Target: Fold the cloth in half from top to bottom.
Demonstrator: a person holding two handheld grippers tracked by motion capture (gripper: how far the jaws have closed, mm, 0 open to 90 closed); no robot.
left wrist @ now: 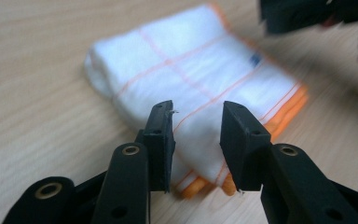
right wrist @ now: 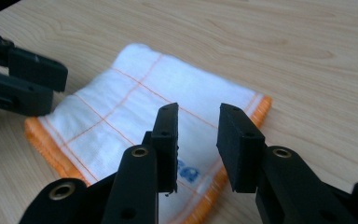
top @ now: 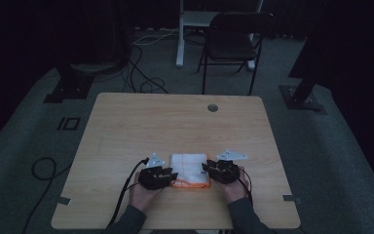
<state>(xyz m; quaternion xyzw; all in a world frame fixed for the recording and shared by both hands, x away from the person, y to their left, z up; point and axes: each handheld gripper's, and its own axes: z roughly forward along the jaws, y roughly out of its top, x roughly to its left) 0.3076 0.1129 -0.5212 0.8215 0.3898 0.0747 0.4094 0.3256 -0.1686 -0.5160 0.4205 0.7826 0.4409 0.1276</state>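
Light wood desk (top: 126, 126) w/ round grommet (top: 213, 107) at far edge. Folded white cloth (top: 190, 168), orange trim, lies near front edge.

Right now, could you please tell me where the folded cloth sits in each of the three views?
High view: the cloth lies on the table's near middle, between the two claws.
Left gripper view: it runs from upper left to lower right, above and behind the open jaws.
Right gripper view: it fills the middle, behind the open jaws.
Shared landmark: its orange hem.
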